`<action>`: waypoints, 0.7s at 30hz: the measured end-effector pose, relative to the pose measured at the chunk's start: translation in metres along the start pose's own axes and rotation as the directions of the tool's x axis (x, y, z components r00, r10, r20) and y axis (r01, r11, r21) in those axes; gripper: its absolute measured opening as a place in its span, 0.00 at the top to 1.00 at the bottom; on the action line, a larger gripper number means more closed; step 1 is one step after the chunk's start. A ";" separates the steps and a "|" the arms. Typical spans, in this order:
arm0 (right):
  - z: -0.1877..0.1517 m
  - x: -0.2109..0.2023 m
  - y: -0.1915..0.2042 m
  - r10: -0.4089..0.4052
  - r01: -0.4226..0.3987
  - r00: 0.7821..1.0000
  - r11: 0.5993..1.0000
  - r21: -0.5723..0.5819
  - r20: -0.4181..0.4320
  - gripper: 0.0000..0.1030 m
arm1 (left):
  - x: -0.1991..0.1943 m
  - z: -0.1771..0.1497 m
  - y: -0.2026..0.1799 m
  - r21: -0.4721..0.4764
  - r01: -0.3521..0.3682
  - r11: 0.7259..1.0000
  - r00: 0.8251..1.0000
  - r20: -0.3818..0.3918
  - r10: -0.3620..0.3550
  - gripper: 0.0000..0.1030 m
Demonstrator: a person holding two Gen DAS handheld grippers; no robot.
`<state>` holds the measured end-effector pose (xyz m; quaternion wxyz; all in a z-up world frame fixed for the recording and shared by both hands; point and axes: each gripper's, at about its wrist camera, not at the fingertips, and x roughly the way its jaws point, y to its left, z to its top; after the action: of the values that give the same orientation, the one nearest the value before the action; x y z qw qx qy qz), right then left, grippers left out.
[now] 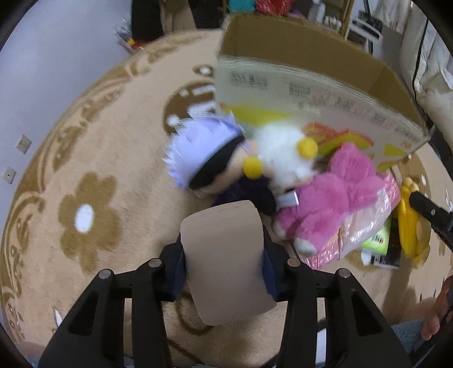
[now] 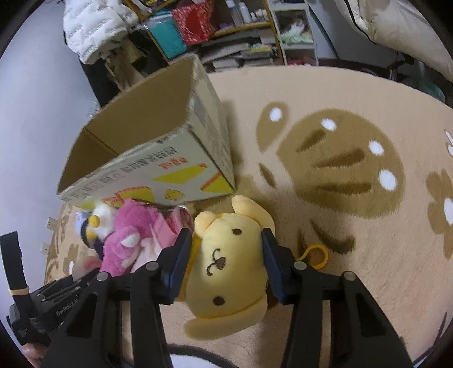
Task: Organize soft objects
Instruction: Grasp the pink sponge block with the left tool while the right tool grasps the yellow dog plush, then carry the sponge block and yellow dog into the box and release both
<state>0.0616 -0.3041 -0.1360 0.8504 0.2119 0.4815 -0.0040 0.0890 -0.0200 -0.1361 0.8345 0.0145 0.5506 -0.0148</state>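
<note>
My left gripper (image 1: 223,254) is shut on a flat beige soft pad (image 1: 226,263) held above the rug. Beyond it lie a doll with lilac hair and black blindfold (image 1: 203,155), a white plush with yellow pompoms (image 1: 280,153) and a pink plush (image 1: 334,198), all against an open cardboard box (image 1: 311,93). My right gripper (image 2: 226,254) is shut on a yellow dog plush (image 2: 229,260) just in front of the box (image 2: 158,141). The pink plush (image 2: 124,235) lies to its left.
A round beige rug with brown flower patterns (image 1: 85,215) covers the floor. A pink plastic bag (image 1: 368,226) and small packets (image 1: 382,243) lie beside the pink plush. Cluttered shelves (image 2: 254,36) and a white jacket (image 2: 93,25) stand behind the box.
</note>
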 end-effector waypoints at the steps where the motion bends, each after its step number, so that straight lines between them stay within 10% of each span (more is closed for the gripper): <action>1: 0.000 -0.001 0.001 0.004 -0.004 1.000 1.000 -0.007 0.007 0.51 | -0.005 0.000 0.002 -0.011 0.003 1.000 1.000 0.019 -0.003 0.61; 21: 0.002 -0.052 0.031 0.066 -0.041 0.969 0.993 -0.109 0.240 0.52 | -0.103 0.028 -0.008 0.111 -0.087 0.990 0.929 0.369 0.040 0.62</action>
<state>0.0421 -0.2865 -0.0817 0.9126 0.1785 0.3674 0.0178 0.0740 -0.0282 -0.0309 0.9199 0.0816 0.3828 -0.0248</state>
